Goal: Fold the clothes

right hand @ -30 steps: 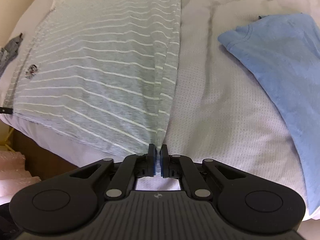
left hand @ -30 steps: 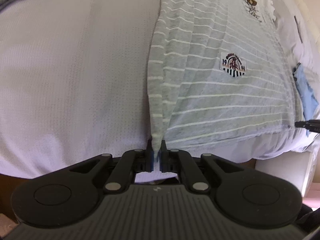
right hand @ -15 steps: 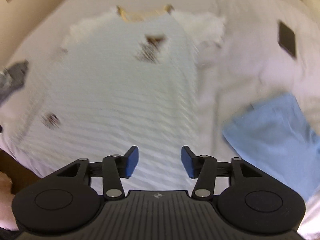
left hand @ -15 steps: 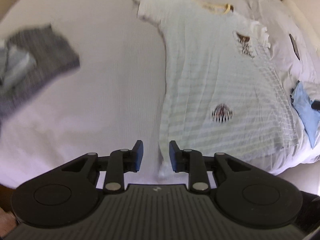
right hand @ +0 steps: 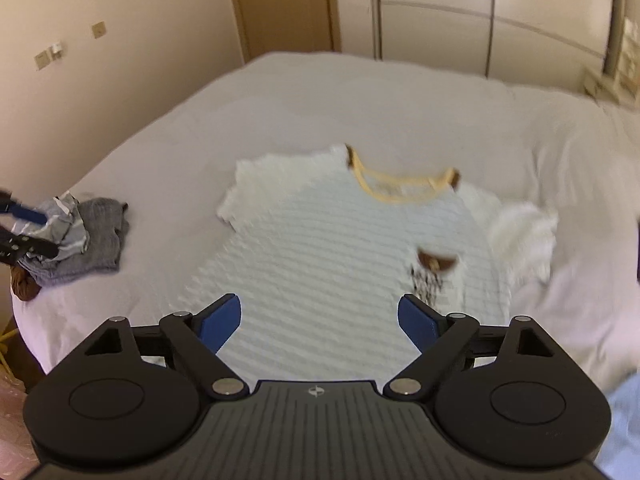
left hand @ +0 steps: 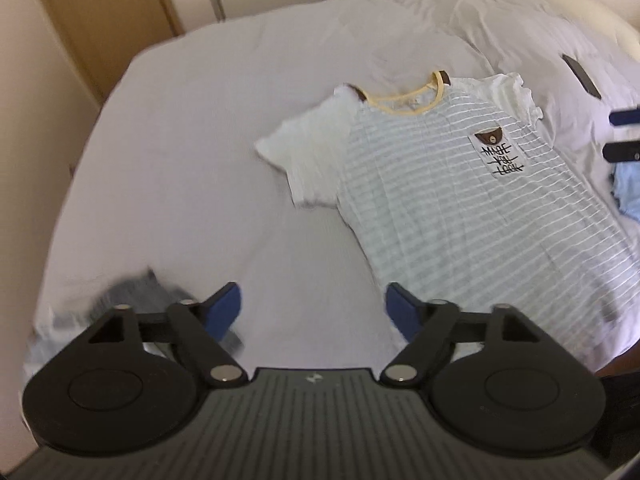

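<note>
- Your bed (left hand: pixel 248 128) carries a pale, lightly wrinkled cover; the creases bunch toward the far right end.
- Striped T-shirt (left hand: pixel 460 208) lies flat on the bed, front up, yellow collar at the far end, both short sleeves spread out.
- Grey clothes (right hand: pixel 84 236) sit in a rumpled heap near the bed's left edge, well apart from the T-shirt.
- Light blue garment (left hand: pixel 630 190) lies on the bed just beyond the T-shirt's right side; you see only part of it.
- Dark flat object (left hand: pixel 581 75) rests on the cover to the right of the collar; identity unclear.
</note>
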The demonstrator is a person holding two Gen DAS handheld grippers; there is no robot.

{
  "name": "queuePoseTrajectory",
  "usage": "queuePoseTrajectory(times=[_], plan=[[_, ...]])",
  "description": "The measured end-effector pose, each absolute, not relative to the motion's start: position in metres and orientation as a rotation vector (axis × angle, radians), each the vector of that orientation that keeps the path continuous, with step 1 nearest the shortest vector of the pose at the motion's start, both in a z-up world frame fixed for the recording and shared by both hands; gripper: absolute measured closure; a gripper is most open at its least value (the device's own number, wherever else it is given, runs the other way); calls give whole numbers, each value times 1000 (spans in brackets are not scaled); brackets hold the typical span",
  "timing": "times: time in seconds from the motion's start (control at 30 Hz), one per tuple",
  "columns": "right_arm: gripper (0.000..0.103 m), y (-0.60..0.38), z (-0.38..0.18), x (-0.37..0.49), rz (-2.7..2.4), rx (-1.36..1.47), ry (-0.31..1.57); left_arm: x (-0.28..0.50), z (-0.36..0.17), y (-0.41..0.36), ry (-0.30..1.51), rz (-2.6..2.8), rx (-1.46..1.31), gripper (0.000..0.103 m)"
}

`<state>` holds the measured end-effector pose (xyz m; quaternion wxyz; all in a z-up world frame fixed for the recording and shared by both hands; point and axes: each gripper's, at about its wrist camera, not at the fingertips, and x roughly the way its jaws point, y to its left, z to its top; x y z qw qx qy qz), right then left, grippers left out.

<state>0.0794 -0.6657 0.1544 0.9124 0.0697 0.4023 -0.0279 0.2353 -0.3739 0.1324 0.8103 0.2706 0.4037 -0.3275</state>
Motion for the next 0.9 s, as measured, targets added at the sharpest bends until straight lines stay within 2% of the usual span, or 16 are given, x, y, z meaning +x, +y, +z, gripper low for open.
queuePoseTrajectory(times=[0.4, 0.57, 0.77, 0.9], plan=[[12, -591, 142, 107, -333, 200, 900, 321, 85, -371, 842, -1034, 634, 19], [11, -549, 140, 112, -475, 234, 980, 339, 94, -371, 817, -1114, 654, 15], [7, -519, 152, 116, -519, 295, 968, 338, 102, -374, 797, -1148, 643, 13], [6, -508, 156, 116, -499, 323, 959, 325, 107, -369, 790, -1132, 652, 8]])
